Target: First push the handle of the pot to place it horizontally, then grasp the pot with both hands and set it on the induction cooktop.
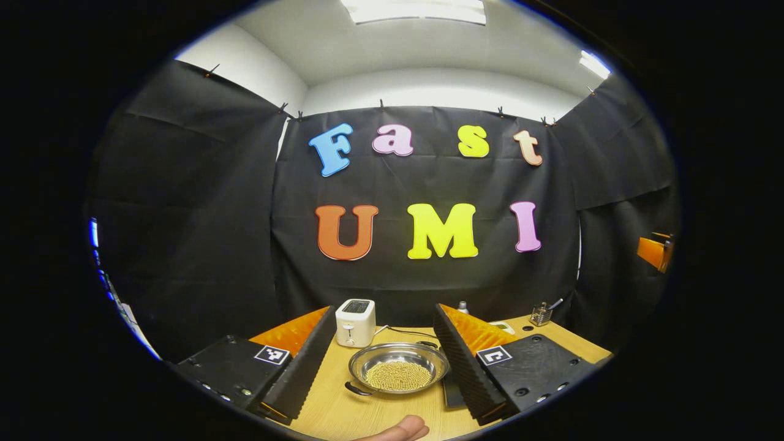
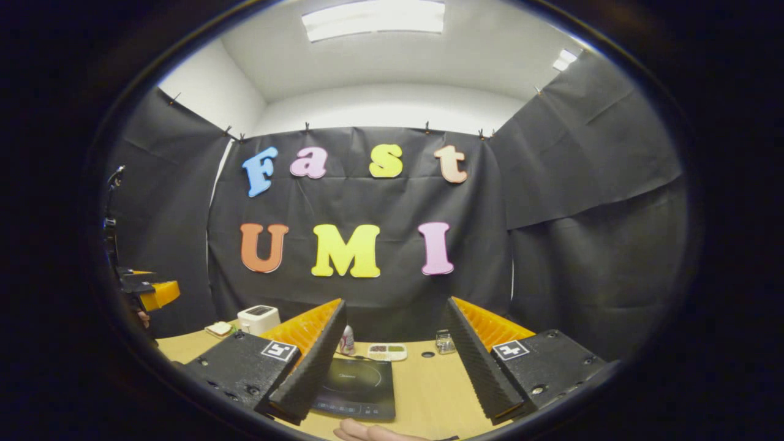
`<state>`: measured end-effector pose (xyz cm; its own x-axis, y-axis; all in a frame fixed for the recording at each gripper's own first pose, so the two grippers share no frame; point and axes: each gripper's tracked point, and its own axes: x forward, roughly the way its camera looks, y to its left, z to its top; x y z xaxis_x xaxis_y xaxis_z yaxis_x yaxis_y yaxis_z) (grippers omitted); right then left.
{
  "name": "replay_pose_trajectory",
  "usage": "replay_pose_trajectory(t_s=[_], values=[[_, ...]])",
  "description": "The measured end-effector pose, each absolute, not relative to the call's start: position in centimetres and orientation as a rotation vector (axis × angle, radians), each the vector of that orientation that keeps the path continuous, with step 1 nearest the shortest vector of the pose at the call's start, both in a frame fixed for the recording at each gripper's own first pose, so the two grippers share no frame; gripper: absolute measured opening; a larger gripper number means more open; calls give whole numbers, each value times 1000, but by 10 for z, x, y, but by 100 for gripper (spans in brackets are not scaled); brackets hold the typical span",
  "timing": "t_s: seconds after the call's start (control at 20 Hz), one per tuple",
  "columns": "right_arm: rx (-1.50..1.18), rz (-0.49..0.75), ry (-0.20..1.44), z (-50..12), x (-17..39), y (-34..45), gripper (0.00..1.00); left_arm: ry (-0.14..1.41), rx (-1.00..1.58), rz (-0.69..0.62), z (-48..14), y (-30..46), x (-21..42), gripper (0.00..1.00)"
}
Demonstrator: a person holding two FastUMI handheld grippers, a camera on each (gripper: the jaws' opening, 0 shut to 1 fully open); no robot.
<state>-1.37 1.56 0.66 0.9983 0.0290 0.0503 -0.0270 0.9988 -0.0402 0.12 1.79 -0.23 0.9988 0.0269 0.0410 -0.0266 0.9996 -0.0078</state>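
In the left gripper view the left gripper (image 1: 383, 367) hangs above the wooden table (image 1: 343, 416) w/ its fingers spread wide and nothing between them; straight ahead, framed by the two fingers, sits the pot (image 1: 398, 367), a shallow steel pan w/ a small dark handle (image 1: 357, 389) sticking out at its near-left rim, pointing toward the camera-left and slightly near. Judging from the task, the step in hand is the handle push, not yet begun: it would go best w/ one fingertip set against the side of the handle near its tip and swept slowly, so the pan turns in place and does not slide or tip. The pot holds a low heap of small pale round grains, prob. beans or similar (too small to tell), so jerks risk spilling. A white toaster (image 1: 355, 323) stands just behind the pot. Moving right, the right gripper (image 2: 395, 373) is likewise held wide apart and empty, over the induction cooktop (image 2: 358, 387), a flat black slab lying bare on the table. Behind it a small divided tray (image 2: 387, 351) holds dark bits, contents unclear, and a small glass jar (image 2: 445, 342) stands near.
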Motion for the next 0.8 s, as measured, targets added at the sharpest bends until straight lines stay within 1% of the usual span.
replay_pose_trajectory(t_s=[0.25,0.3,0.35,0.4,0.5,0.55,0.6,0.65,0.7,0.75,0.8], values=[[-39,32,-39,-1,-9,19,98,-15,-19,24,-14,25,6,95],[-44,31,-38,-3,-8,20,98,-7,-18,29,-19,27,7,84],[-49,31,-38,-4,-7,21,98,-2,-21,32,-21,29,9,95],[-58,35,-34,-7,-6,25,98,7,-21,26,-27,29,12,94],[-68,46,-25,-12,-5,31,98,39,-14,-10,-40,22,19,87],[-68,51,-20,-14,-3,33,98,56,-13,-27,-47,19,21,64],[-67,56,-15,-16,-2,36,98,84,-12,-31,-56,20,24,67],[-67,60,-11,-16,-1,38,98,109,-7,-41,-65,20,28,46],[-67,61,-10,-18,-1,38,98,128,-7,-61,-70,16,31,43],[-66,61,-11,-18,0,39,98,140,-12,-82,-74,11,34,36],[-65,60,-10,-18,1,39,98,156,-24,-100,-79,10,34,30]])
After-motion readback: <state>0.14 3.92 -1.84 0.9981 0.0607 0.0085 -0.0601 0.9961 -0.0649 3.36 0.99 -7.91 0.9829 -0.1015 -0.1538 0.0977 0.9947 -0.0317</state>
